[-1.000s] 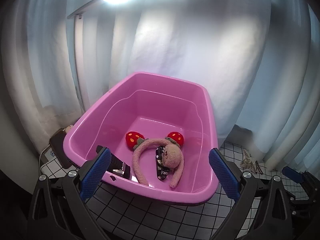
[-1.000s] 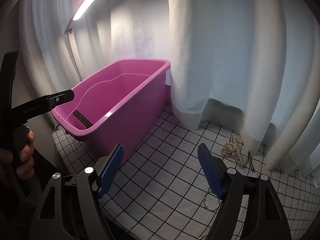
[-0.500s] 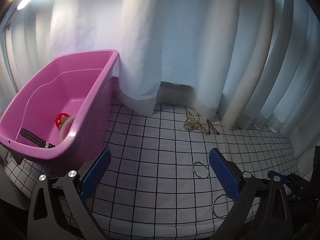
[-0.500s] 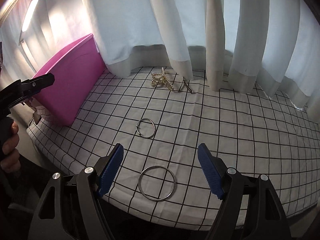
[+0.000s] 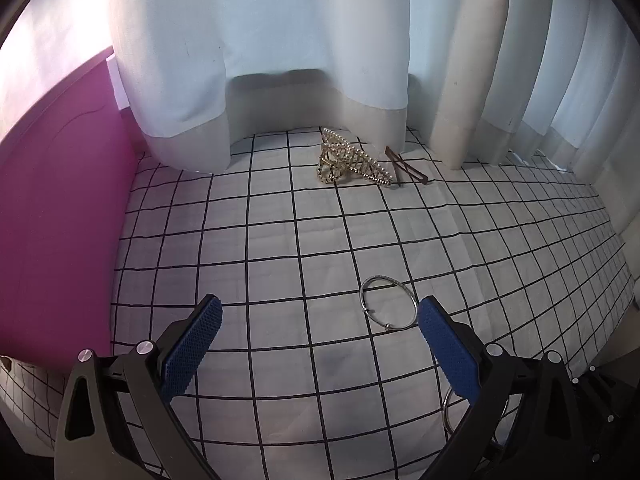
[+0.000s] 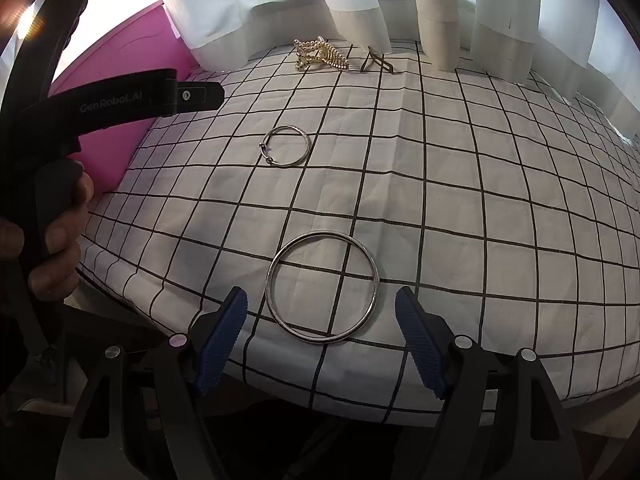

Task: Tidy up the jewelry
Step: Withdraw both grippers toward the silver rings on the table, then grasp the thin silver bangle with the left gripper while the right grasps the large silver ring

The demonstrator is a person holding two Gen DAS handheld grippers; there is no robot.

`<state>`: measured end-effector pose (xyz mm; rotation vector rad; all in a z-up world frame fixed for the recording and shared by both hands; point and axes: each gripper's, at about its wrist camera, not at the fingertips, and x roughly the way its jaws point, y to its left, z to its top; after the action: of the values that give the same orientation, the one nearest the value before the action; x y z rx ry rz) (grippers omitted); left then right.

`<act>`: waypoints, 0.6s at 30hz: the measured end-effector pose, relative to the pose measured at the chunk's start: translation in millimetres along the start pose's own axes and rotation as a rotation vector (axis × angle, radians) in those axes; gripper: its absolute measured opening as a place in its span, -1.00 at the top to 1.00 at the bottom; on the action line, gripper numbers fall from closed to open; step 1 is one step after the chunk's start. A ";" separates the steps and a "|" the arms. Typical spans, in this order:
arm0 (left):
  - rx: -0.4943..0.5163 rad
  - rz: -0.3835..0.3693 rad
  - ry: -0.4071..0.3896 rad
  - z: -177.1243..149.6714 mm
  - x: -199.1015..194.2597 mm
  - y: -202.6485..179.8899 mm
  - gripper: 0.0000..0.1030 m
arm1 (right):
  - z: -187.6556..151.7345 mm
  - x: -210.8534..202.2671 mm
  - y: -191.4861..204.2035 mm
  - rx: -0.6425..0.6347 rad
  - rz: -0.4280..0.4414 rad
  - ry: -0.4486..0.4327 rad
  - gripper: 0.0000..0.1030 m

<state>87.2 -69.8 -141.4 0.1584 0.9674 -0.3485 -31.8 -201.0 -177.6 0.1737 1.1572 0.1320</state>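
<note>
Both views are sharp and evenly lit, with strong fisheye bending and dark corners. A bright lamp flare (image 6: 28, 24) glares far up-left of the right claw (image 6: 322, 332), whose soft shadows fall on the white black-gridded tablecloth (image 6: 440, 184).

Home setting: curtains (image 5: 320, 40), checked tablecloth (image 5: 280, 240), pink storage bin (image 5: 60, 220).

The table (image 6: 460, 168) is covered by a white cloth (image 5: 280, 240) printed with a grid of thin black lines, and faint creases are seen across it. Behind it, pale blue-white curtains (image 5: 280, 20) are hung in heavy folds, their beige hems (image 5: 372, 120) resting on the cloth at the far edge. A bright light (image 6: 26, 24) is glimpsed at the upper left in the right wrist view.
</note>
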 end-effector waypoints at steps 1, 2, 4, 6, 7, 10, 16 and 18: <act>0.009 0.000 0.009 -0.7 6.8 -1.8 -0.88 | -1.0 2.8 0.5 0.003 -0.005 0.003 -0.42; 0.017 0.000 0.020 -1.6 13.9 -3.6 -0.88 | -1.9 5.3 1.0 0.005 -0.012 0.005 -0.42; 0.025 -0.002 0.039 -3.0 23.1 -6.2 -0.88 | -2.5 9.4 2.4 0.006 -0.029 0.009 -0.42; 0.032 -0.007 0.053 -4.3 31.5 -8.3 -0.88 | -2.9 12.2 4.1 0.008 -0.034 0.010 -0.42; 0.036 -0.008 0.058 -5.1 34.4 -9.6 -0.88 | -2.9 13.5 5.2 0.008 -0.040 0.011 -0.42; 0.047 -0.008 0.064 -5.1 42.5 -12.8 -0.88 | -2.7 16.8 9.4 0.001 -0.060 0.012 -0.42; 0.048 -0.004 0.082 -6.0 54.8 -15.7 -0.88 | -0.3 23.4 13.8 -0.001 -0.124 0.013 -0.42; 0.047 -0.003 0.086 -6.4 58.2 -16.9 -0.88 | -1.4 25.0 16.8 -0.010 -0.151 0.013 -0.42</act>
<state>106.2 -96.5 -192.7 0.2164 1.0445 -0.3694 -23.4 -179.6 -197.2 0.0768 1.1778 0.0054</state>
